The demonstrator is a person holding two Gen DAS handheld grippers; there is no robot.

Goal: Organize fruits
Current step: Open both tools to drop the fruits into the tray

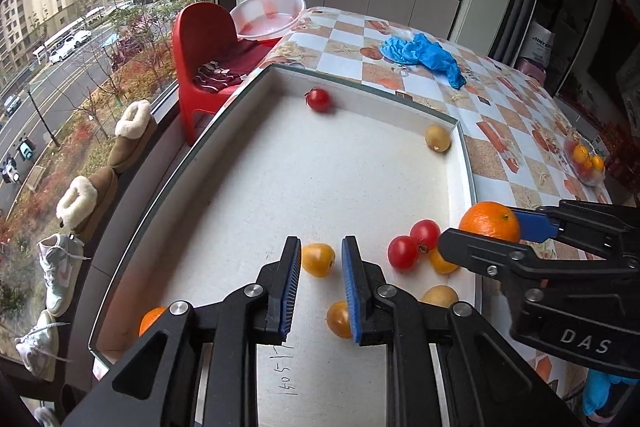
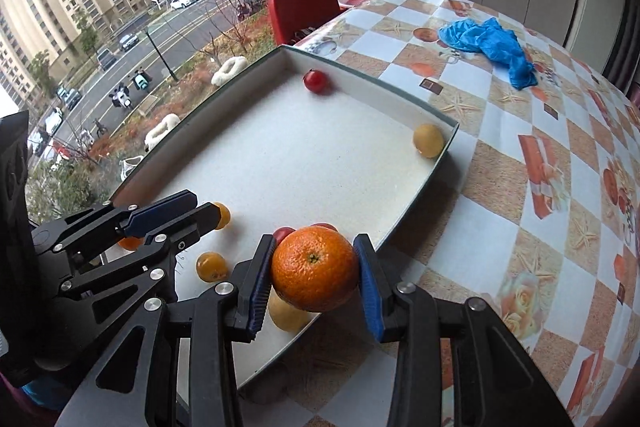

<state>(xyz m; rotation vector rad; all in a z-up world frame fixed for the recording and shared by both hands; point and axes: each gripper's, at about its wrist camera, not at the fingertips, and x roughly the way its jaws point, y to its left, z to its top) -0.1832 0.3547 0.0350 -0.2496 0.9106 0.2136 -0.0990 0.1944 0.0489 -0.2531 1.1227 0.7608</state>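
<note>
A shallow white tray (image 1: 260, 163) (image 2: 280, 163) lies on the checkered table. My right gripper (image 2: 316, 267) (image 1: 490, 231) is shut on a large orange (image 2: 315, 269) (image 1: 490, 221), held above the tray's near right rim. My left gripper (image 1: 320, 257) (image 2: 200, 205) is open and empty, low over the tray, with a small yellow-orange fruit (image 1: 318, 259) just beyond its fingertips. Two red tomatoes (image 1: 414, 243), a yellow tomato (image 1: 442, 263), another yellow-orange fruit (image 1: 339, 319) (image 2: 212, 267) and a pale fruit (image 1: 440, 295) lie near the right rim. A red tomato (image 1: 319, 99) (image 2: 315, 81) and a pale yellow fruit (image 1: 437, 137) (image 2: 428, 140) lie at the far end.
An orange (image 1: 152, 319) sits at the tray's near left corner. A blue crumpled glove (image 1: 424, 55) (image 2: 492, 45) lies on the table beyond the tray. A bag of fruit (image 1: 586, 159) sits at the table's right edge. A red chair (image 1: 204, 59) and a white basin (image 1: 268, 15) stand left of the table.
</note>
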